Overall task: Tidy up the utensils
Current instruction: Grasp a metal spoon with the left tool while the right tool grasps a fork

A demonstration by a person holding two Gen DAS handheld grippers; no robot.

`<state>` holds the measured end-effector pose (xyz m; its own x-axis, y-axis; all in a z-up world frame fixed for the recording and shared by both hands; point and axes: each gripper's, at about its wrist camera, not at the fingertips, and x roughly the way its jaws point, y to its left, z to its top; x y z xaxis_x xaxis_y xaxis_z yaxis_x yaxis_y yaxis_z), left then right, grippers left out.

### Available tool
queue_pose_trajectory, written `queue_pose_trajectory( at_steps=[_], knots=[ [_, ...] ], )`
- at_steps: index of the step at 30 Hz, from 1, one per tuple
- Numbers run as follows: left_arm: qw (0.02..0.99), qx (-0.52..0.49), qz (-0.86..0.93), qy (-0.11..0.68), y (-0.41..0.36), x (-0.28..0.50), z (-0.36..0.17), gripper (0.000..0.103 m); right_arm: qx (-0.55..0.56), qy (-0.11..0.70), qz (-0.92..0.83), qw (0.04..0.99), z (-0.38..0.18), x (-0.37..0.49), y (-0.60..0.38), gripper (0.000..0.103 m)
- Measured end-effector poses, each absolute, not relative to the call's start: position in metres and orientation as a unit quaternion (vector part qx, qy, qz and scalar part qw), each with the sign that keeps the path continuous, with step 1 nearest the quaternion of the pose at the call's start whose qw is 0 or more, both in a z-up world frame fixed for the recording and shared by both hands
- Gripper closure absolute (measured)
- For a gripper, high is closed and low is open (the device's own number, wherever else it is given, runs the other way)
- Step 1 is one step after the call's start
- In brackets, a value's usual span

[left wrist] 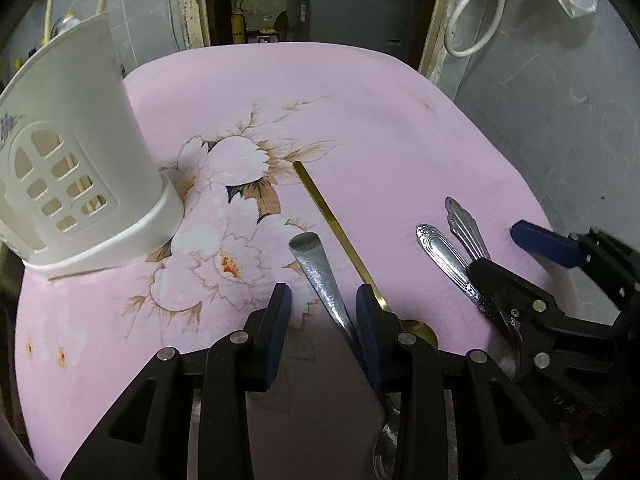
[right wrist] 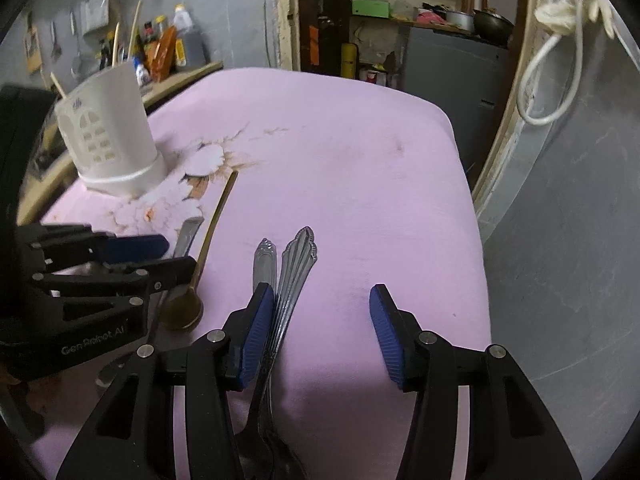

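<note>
cluttered room, grey walls, shelves with pots at the far side; near, a table under a pink floral cloth (left wrist: 360, 92). far left on the cloth, a white utensil holder (left wrist: 80, 152) standing upright, thin sticks showing through its cut-out window. lying flat near the middle: a long gold spoon (left wrist: 340, 236) and just left of it a plain steel handle (left wrist: 320, 272); further right, two ornate steel handles (right wrist: 280, 276) side by side, touching or nearly so.

left gripper (left wrist: 324, 300) low over the cloth, jaws partly apart with the plain steel handle between them, right pad against it, left pad clear. right gripper (right wrist: 320, 300) jaws apart, left pad beside the ornate handles, possibly touching; hard to tell. nothing lifted.
</note>
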<state>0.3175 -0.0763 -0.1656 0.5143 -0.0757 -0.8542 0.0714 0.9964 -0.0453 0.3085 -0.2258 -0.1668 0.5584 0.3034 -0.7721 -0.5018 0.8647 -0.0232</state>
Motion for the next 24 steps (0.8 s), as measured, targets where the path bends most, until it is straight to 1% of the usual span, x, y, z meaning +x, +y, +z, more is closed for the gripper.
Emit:
queue_pose_trajectory(
  at_steps=[2, 3, 5, 7, 9, 12, 16, 18, 20, 22, 24],
  knots=[
    [0.870, 0.002, -0.044, 0.491, -0.078, 0.318, -0.166, 0.083, -0.126, 0.414, 0.225, 0.873, -0.166, 0.310, -0.225, 0.058],
    [0.870, 0.002, -0.044, 0.491, -0.077, 0.318, -0.167, 0.087, -0.126, 0.415, 0.221, 0.874, -0.165, 0.311, -0.225, 0.063],
    [0.869, -0.002, -0.044, 0.493, -0.076, 0.319, -0.167, 0.088, -0.129, 0.416, 0.221, 0.873, -0.164, 0.310, -0.227, 0.067],
    [0.869, -0.010, -0.043, 0.493, -0.072, 0.318, -0.167, 0.091, -0.128, 0.414, 0.224, 0.873, -0.165, 0.306, -0.229, 0.071],
    [0.869, -0.020, -0.039, 0.494, -0.066, 0.316, -0.167, 0.093, -0.127, 0.413, 0.225, 0.874, -0.164, 0.304, -0.232, 0.078],
    [0.867, -0.032, -0.037, 0.496, -0.056, 0.309, -0.165, 0.095, -0.123, 0.415, 0.218, 0.875, -0.163, 0.302, -0.237, 0.083],
    [0.859, -0.038, -0.045, 0.508, -0.049, 0.302, -0.163, 0.094, -0.097, 0.429, 0.206, 0.874, -0.165, 0.301, -0.251, 0.084],
    [0.853, -0.037, -0.052, 0.518, -0.049, 0.305, -0.162, 0.094, -0.079, 0.439, 0.204, 0.871, -0.166, 0.304, -0.253, 0.083],
    [0.847, -0.043, -0.058, 0.527, -0.049, 0.309, -0.161, 0.090, -0.060, 0.449, 0.197, 0.870, -0.166, 0.306, -0.253, 0.080],
    [0.841, -0.055, -0.075, 0.533, -0.049, 0.310, -0.159, 0.073, -0.029, 0.459, 0.189, 0.868, -0.167, 0.309, -0.256, 0.078],
    [0.840, -0.040, -0.080, 0.535, -0.057, 0.310, -0.158, 0.066, -0.017, 0.463, 0.186, 0.866, -0.169, 0.311, -0.257, 0.078]
  ],
)
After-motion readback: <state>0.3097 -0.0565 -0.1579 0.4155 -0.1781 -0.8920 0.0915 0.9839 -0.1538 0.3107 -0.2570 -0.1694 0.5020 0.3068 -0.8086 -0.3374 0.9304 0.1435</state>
